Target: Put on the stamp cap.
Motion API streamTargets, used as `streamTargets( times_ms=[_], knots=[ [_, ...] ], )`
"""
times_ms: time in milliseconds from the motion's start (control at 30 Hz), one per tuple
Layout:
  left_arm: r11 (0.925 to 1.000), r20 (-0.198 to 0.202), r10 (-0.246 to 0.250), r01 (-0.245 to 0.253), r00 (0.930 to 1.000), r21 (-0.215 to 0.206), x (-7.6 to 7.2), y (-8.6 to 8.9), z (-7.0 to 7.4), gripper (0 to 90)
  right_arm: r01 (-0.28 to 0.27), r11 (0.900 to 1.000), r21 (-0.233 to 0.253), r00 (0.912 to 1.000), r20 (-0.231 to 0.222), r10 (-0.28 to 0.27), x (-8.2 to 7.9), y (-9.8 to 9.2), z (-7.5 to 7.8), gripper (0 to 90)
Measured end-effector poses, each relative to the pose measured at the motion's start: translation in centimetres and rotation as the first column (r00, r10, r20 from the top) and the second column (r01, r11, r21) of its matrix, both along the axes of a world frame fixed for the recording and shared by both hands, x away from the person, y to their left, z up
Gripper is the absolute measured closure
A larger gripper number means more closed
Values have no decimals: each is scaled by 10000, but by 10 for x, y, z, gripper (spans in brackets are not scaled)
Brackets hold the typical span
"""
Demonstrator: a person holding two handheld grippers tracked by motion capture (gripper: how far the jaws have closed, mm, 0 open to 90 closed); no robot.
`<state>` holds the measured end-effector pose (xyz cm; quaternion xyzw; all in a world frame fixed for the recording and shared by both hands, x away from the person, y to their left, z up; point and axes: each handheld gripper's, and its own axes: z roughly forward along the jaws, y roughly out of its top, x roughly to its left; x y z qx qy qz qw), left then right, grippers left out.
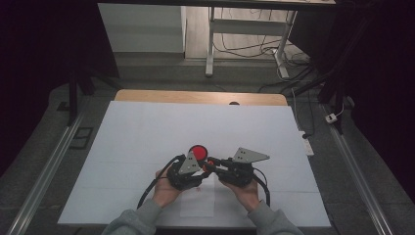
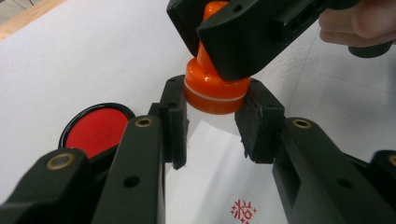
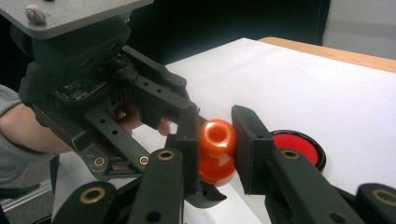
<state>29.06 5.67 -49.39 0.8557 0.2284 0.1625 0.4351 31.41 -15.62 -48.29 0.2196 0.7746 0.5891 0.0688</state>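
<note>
We have the orange stamp (image 2: 212, 91) held between both tools above the sheet of white paper (image 2: 219, 154), near the table's near edge and about midway between its left and right edges. Our left gripper (image 2: 212, 128) flanks the stamp's wide base, one pad on each side; they look to be touching it, though we cannot tell how firmly. Our right gripper (image 3: 217, 144) is closed on the rounded knob at the top of the handle. The stamp's long axis runs roughly upright, leaning a little, with the base pointing down at the paper. Both hands are equally close, each on its own end of the stamp.

The red ink pad (image 1: 198, 151) sits in its black round case on the white table cover (image 1: 147, 132), just beyond the grippers toward the far edge. On the paper below the stamp lies a round red imprint (image 2: 243, 210) with characters inside; they are too small for us to read.
</note>
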Motion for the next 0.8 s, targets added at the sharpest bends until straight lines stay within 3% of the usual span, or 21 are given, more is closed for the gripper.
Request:
streamTargets(
  times_ms=[467,800],
  knots=[
    [10000,-142,-26,26,9999,-36,1,-1,-1,617,20,10000,74,9999,-169,-18,1,0,-1,725],
    [10000,-302,28,-29,9995,-32,3,-2,-3,512,2,10000,78,9999,-169,-1,1,0,-1,725]
  ],
)
